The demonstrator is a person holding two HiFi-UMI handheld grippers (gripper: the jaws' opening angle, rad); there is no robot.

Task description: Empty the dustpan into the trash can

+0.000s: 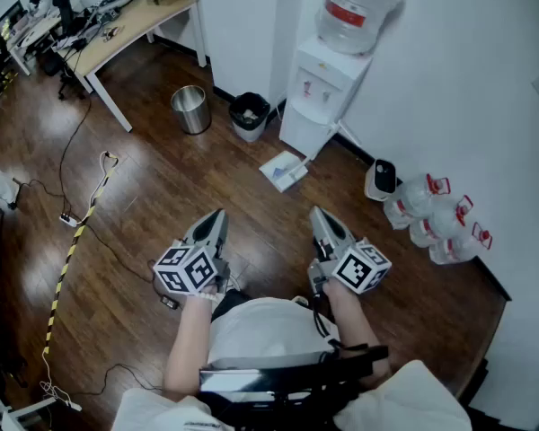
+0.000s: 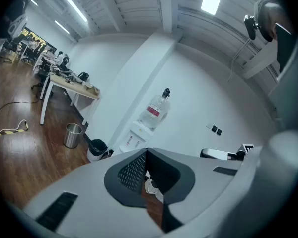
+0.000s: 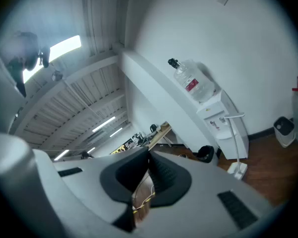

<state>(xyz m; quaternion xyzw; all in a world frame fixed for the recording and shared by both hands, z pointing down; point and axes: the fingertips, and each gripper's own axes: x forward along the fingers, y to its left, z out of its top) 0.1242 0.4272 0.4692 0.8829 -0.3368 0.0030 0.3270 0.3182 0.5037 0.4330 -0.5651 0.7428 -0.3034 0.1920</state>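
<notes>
Seen from the head view, the grey plastic two-jaw left gripper (image 1: 217, 219) is held out in front of the body at about 7 o'clock from the picture's centre, its nose aimed toward 1 o'clock. The matching right gripper (image 1: 320, 215) sits at 5 o'clock, aimed toward 11 o'clock, so the two noses lean toward each other but stay apart. Both pairs of dark-padded jaws are closed together with nothing between them. The bare left forearm (image 1: 187, 344) and right forearm (image 1: 352, 317) reach forward from the torso.

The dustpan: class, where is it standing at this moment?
In the head view the dustpan sits on the wooden floor at the foot of the water dispenser, just right of the black-lined trash bin.
</notes>
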